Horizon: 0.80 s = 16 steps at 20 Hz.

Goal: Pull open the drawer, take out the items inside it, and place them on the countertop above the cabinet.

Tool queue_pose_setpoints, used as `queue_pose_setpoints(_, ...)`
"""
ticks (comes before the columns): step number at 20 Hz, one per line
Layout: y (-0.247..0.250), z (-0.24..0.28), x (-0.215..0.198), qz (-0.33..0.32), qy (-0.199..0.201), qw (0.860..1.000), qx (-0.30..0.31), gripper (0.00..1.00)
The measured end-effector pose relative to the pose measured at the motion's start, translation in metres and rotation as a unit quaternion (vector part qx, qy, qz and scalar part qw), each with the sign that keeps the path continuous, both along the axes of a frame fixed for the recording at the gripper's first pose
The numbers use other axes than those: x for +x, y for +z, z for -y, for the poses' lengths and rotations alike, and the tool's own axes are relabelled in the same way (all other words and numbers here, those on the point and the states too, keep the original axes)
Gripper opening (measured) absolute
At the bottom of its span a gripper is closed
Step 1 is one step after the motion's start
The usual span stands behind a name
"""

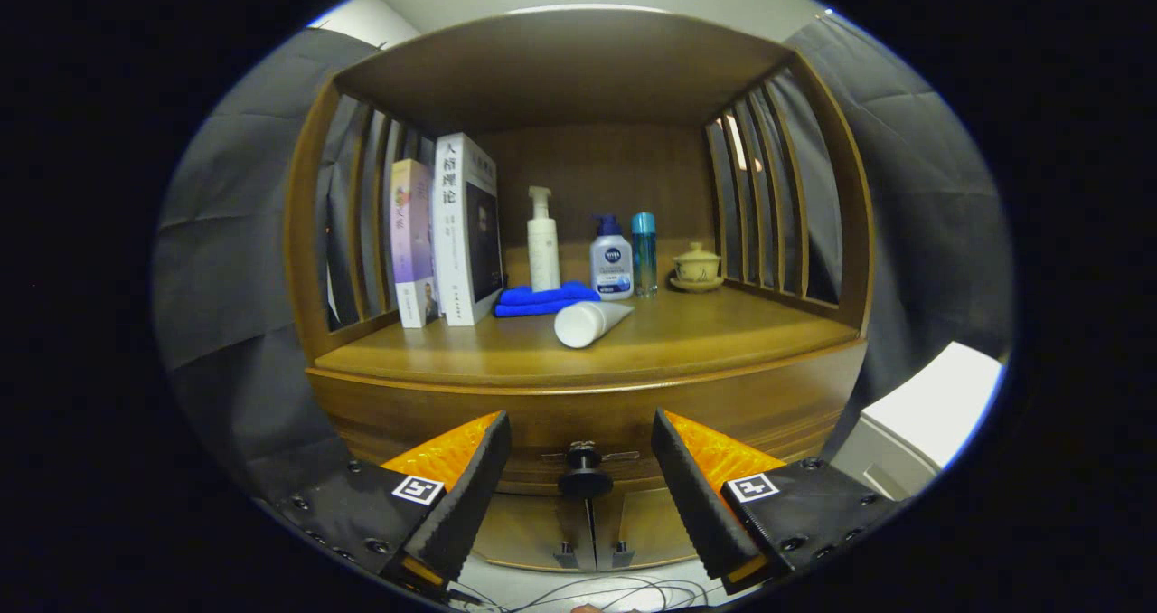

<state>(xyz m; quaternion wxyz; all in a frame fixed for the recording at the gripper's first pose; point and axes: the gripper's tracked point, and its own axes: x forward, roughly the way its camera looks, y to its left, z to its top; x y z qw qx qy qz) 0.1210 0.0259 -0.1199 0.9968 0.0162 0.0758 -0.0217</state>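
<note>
Grey cloth hangs to either side of a wooden cabinet (pixel 578 387) whose countertop (pixel 705 333) carries two books (pixel 447 233) at its left edge, a blue cloth (pixel 542 298), a white pump bottle (pixel 542 238), a second pump bottle (pixel 611 260), a slim blue bottle (pixel 644 253) and a lidded cup (pixel 697 266) toward the back right corner, with a white tube (pixel 589 322) lying on its side near the front edge; the drawer (pixel 578 414) under that edge sits flush and closed, so its contents cannot be seen; the gripper (pixel 583 486) stands released, fingers spread wide, with the dark knob (pixel 584 477) between them and neither finger touching it; whether the drawer waits to be opened or has been shut again after emptying, the frame does not settle. The knob is small and round, so closing off-centre could let it slip out; a pull angled sideways might jam the drawer; the loose tube near the front edge could roll off if the cabinet is jolted.
</note>
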Motion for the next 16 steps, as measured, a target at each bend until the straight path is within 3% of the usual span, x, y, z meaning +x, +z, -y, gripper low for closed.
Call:
queue_pose_setpoints(3, 0.032, -0.012, -0.028, 0.017, 0.019, 0.999, 0.025, 0.98)
queue_pose_setpoints(5, 0.054, -0.025, -0.047, 0.021, 0.055, 0.997, 0.047, 0.98)
queue_pose_setpoints(10, 0.108, -0.019, -0.102, 0.034, 0.088, 0.995, 0.039, 0.98)
queue_pose_setpoints(16, 0.177, 0.009, -0.154, 0.082, 0.069, 0.994, 0.018, 0.97)
